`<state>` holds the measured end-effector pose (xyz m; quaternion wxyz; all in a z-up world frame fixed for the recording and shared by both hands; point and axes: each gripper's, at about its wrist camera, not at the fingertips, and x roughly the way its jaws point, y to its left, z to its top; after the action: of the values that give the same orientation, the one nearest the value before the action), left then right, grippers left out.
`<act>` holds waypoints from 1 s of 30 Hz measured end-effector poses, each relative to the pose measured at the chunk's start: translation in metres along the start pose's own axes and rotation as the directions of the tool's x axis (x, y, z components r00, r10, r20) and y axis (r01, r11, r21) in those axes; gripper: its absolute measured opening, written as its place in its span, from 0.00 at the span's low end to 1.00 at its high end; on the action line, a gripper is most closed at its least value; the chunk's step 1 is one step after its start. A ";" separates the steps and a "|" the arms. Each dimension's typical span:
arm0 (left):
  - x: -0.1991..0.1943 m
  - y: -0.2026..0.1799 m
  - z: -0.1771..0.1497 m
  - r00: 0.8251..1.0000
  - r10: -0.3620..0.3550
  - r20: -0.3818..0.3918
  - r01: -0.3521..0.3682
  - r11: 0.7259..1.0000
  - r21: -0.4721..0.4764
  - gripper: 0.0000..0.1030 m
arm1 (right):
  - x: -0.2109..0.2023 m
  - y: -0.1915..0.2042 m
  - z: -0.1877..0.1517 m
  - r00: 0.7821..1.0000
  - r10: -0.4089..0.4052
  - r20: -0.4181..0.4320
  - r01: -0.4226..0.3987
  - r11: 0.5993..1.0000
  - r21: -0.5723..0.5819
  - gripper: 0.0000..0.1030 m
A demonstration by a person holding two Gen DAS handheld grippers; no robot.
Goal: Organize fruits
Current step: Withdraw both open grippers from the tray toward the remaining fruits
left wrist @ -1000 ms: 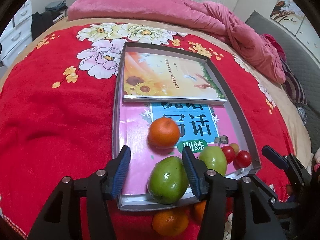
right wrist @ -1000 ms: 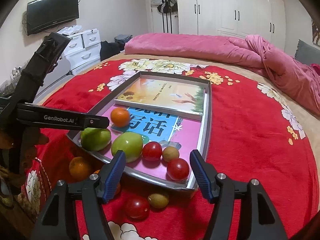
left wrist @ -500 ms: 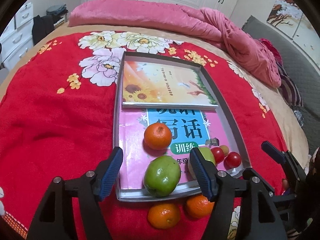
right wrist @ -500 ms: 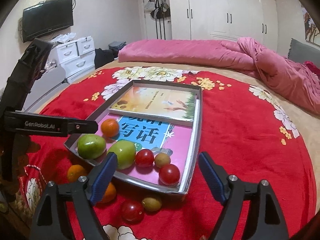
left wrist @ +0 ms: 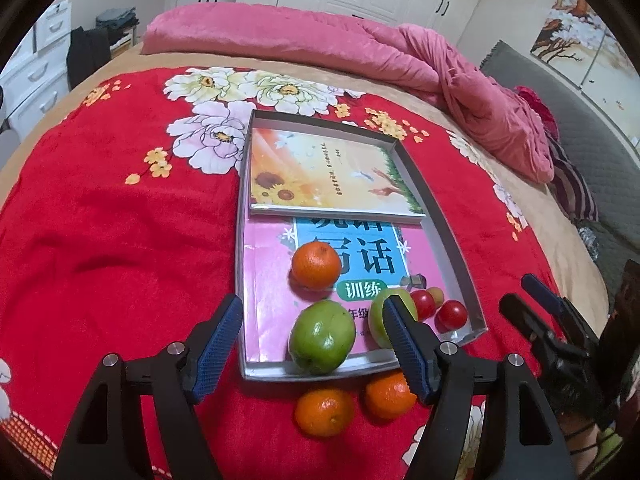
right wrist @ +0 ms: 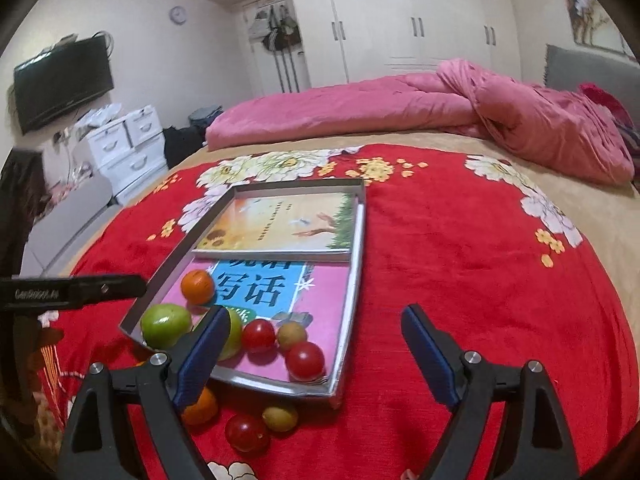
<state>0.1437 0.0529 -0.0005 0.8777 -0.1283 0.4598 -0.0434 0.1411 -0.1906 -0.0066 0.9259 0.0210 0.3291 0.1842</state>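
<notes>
- Left claw (left wrist: pixel 312 338): fingers spread wide, nothing between them, poised above the near edge of the tray (left wrist: pixel 452 236); blue ribbed pads on black plastic arms.
- Right claw (right wrist: pixel 316 346): fingers likewise wide apart and empty, over the tray's near right corner.
- Tray: shallow, rectangular, grey metal with thin upright walls, resting on a red floral blanket (left wrist: pixel 112 232) on the bed; two glossy books (left wrist: pixel 320 172) lining its floor.
- Fruit inside tray: one orange (left wrist: pixel 316 265), two green apples (left wrist: pixel 322 337), two cherry tomatoes (right wrist: pixel 305 361), one small tan fruit (right wrist: pixel 291 335); all round, smooth-skinned, clustered at the near end.
- Fruit outside tray, on the blanket just beside the near wall: two loose oranges (left wrist: pixel 325 412), one loose tomato (right wrist: pixel 246 433), one small yellowish fruit (right wrist: pixel 280 418).
- Risk, rolling: round fruit on slick book covers likely to roll if the tray gets nudged; soft bedding gives a yielding, uneven base.
- Risk, crushing: thin-skinned tomatoes liable to split under a hard squeeze.
- Risk, slipping: a waxy apple or pebbled orange gripped off-centre may squirt out of the pads.
- Risk, collision: both claws working the same near edge, close together; a clash or a knock against the tray wall seems possible.
</notes>
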 end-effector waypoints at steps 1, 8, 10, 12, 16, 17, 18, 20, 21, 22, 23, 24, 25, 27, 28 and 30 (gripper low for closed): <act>-0.001 0.001 -0.001 1.000 0.001 -0.001 -0.001 1.000 -0.001 0.72 | 0.000 -0.003 0.001 1.000 0.001 0.000 -0.001 1.000 0.014 0.85; -0.007 0.005 -0.008 1.000 -0.019 -0.007 0.019 1.000 -0.015 0.72 | -0.001 -0.011 -0.001 1.000 0.001 -0.021 0.000 0.998 0.071 0.87; -0.009 0.004 -0.009 1.000 -0.010 -0.005 0.010 1.000 -0.007 0.72 | -0.001 -0.010 -0.001 1.000 0.001 -0.022 0.000 0.998 0.065 0.88; -0.010 0.003 -0.011 1.000 -0.001 -0.003 0.001 1.000 -0.001 0.72 | -0.003 -0.008 -0.001 1.000 0.001 -0.019 0.000 0.998 0.059 0.91; -0.011 -0.001 -0.016 1.000 0.006 -0.009 -0.006 1.000 0.008 0.73 | -0.003 -0.005 -0.002 1.000 0.005 -0.025 -0.004 0.999 0.051 0.94; -0.010 -0.002 -0.017 1.000 0.005 -0.013 -0.004 1.000 0.011 0.73 | -0.003 -0.005 -0.003 1.000 0.006 -0.030 -0.005 0.999 0.048 0.94; -0.010 -0.004 -0.018 1.000 0.003 -0.015 -0.003 1.000 0.015 0.73 | -0.003 -0.004 -0.003 1.000 0.006 -0.031 -0.005 0.999 0.043 0.95; -0.011 -0.007 -0.019 1.000 -0.004 -0.020 0.005 0.999 0.032 0.73 | -0.003 -0.002 -0.004 0.999 0.007 -0.037 -0.006 0.999 0.035 0.96; -0.011 -0.008 -0.020 1.000 -0.008 -0.023 0.009 0.999 0.038 0.73 | -0.004 -0.001 -0.005 0.999 0.006 -0.038 -0.005 0.999 0.032 0.96; -0.011 -0.009 -0.021 1.000 -0.011 -0.024 0.012 0.999 0.042 0.73 | -0.005 0.000 -0.006 0.999 0.006 -0.038 -0.005 1.000 0.029 0.96; -0.012 -0.011 -0.022 1.000 -0.013 -0.024 0.014 0.999 0.044 0.73 | -0.006 0.001 -0.007 0.999 0.008 -0.041 -0.007 1.000 0.025 0.97; -0.012 -0.011 -0.022 1.000 -0.014 -0.025 0.015 0.999 0.046 0.73 | -0.006 0.001 -0.008 0.999 0.009 -0.046 -0.008 1.000 0.024 0.97; -0.012 -0.012 -0.023 1.000 -0.014 -0.026 0.016 0.999 0.047 0.73 | -0.008 0.002 -0.009 0.999 0.013 -0.050 -0.012 1.000 0.027 0.97; -0.012 -0.013 -0.024 0.999 -0.016 -0.029 0.017 0.999 0.049 0.73 | -0.009 0.003 -0.010 0.998 0.020 -0.053 -0.019 0.999 0.028 0.97; -0.012 -0.013 -0.025 0.999 -0.016 -0.031 0.017 0.999 0.050 0.73 | -0.010 0.004 -0.011 0.998 0.021 -0.056 -0.020 0.999 0.026 0.97; -0.012 -0.014 -0.026 0.999 -0.018 -0.035 0.020 0.998 0.052 0.73 | -0.011 0.006 -0.013 0.998 0.027 -0.061 -0.026 0.999 0.020 0.97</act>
<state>0.1166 0.0367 -0.0014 0.8721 -0.1091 0.4725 -0.0661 0.1233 -0.1905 -0.0087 0.9126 0.0284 0.3589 0.1938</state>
